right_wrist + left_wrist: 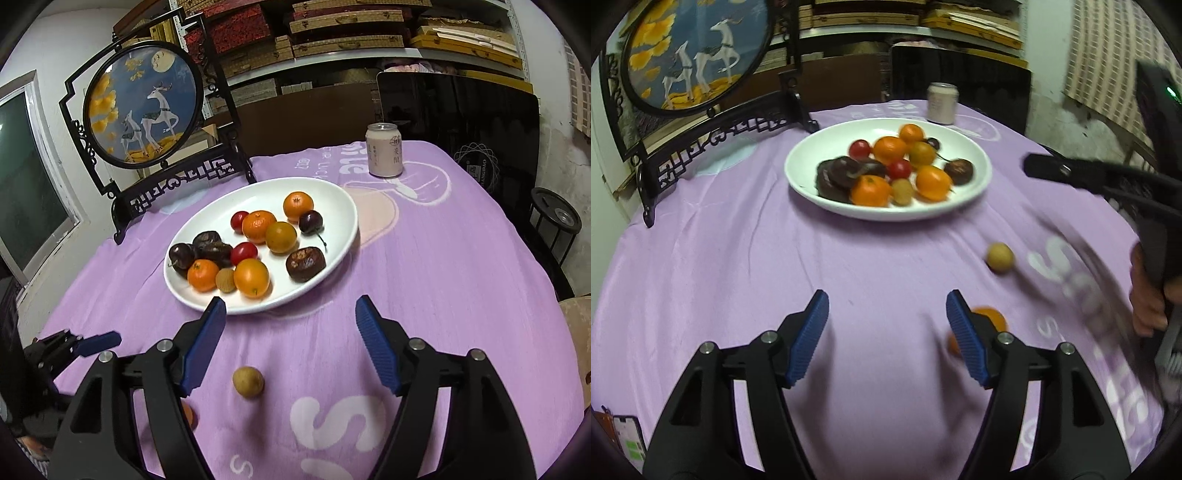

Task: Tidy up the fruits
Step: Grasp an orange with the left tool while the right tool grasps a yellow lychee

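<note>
A white plate (pixel 971 147) (pixel 332 192) on the purple cloth holds several oranges, cherry tomatoes, dark fruits and a pale longan. A loose tan longan (pixel 1000 257) (pixel 248 381) lies on the cloth near the front. A loose orange (pixel 991 317) (pixel 187 415) lies partly hidden behind a gripper finger in each view. My left gripper (pixel 886 325) is open and empty, the orange just right of its right finger. It also shows in the right wrist view (pixel 98 341). My right gripper (pixel 290 332) is open and empty above the tan longan. It shows at the right of the left wrist view (pixel 1071 171).
A drink can (pixel 942 102) (pixel 384 149) stands behind the plate. A framed round deer picture on a black stand (pixel 701 74) (pixel 147 122) is at the back left. A phone (pixel 629 439) lies at the front left edge. A black chair (pixel 461 122) stands behind the table.
</note>
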Demonstrator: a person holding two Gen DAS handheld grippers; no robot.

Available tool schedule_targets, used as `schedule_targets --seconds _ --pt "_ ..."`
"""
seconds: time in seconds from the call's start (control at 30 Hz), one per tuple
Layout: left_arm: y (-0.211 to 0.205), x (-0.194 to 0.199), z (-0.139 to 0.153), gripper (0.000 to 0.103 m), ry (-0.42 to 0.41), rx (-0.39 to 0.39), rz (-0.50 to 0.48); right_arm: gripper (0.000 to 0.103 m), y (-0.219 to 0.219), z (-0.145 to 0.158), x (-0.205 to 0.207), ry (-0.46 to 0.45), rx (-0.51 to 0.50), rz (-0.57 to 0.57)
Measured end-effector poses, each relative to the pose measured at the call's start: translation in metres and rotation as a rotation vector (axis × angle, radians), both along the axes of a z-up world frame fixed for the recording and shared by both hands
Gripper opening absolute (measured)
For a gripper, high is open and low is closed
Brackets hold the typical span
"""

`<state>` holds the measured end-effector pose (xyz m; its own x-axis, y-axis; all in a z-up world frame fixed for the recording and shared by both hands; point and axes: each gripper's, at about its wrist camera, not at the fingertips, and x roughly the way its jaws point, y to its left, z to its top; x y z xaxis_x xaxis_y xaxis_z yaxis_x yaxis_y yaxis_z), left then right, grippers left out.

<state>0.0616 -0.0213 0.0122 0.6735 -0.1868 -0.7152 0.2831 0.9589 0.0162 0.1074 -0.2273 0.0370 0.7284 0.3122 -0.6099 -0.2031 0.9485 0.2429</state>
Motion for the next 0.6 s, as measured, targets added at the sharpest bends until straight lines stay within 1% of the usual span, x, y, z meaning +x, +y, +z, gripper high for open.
schedule_targets --seconds 0.03,0.23,0.47,0.6 --pt "-0.003 -0.005 0.000 0.072 -0.001 -0.001 -0.013 0.073 0.000 0.000 -0.001 0.001 -0.002 -0.001" --pt "-0.016 -0.014 -0.003 0.074 -0.007 0.018 -0.055 0.073 -0.001 -0.003 -0.002 0.017 0.005 -0.001" --pt "-0.013 -0.011 -0.003 0.079 -0.004 0.013 -0.023 0.073 0.007 -0.009 -0.010 0.034 -0.017 0.018" --pt "-0.014 -0.012 -0.002 0.079 -0.011 0.025 -0.016 0.073 0.013 -0.015 -0.016 0.052 -0.034 0.031"
